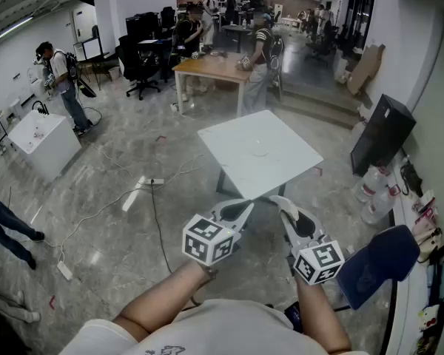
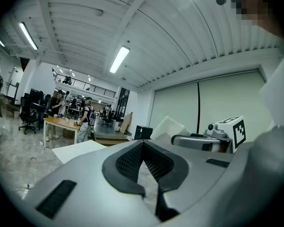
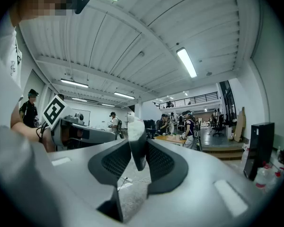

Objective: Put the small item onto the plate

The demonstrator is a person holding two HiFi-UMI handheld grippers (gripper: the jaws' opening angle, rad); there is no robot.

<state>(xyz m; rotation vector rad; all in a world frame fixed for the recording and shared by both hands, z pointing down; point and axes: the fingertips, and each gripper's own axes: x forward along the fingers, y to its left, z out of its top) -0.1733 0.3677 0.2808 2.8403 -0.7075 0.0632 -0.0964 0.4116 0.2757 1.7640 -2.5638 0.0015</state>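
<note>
Open hall with a grey stone floor, people working at a wooden desk (image 1: 211, 69) in the upper middle of the frame, none of them near us. White table (image 1: 288, 165) is sitting dead centre of the head view. I'm seeing a faint round outline near its middle, probably the plate (image 1: 260, 151), too small to confirm.

Both grippers are hanging low in the frame, close to the body. Right gripper (image 1: 283, 202) is clamping the small item (image 3: 134, 138): pads are pressing it from both sides at a medium gap. Its pale end is poking out past the tips and its darker end is sitting down between the pads, so the long axis is running roughly along the jaws. Left gripper (image 1: 235, 211) is sitting with jaws together, nothing between them.

Key geometry: the plate is lying up-frame from the right gripper, past the table's near corner and slightly left of the tip. Right one is carrying, and its tip is sitting just below the table edge in frame, so I'm expecting it to do the reach. Left is idling beside it, tips near but apart.

My read: we're in transport, with the item gripped but not yet over the table. Next move is calling for a forward reach, then a descent over that outline. Risk: the plate is barely showing against the white top, so I'm wanting a closer look before release.
</note>
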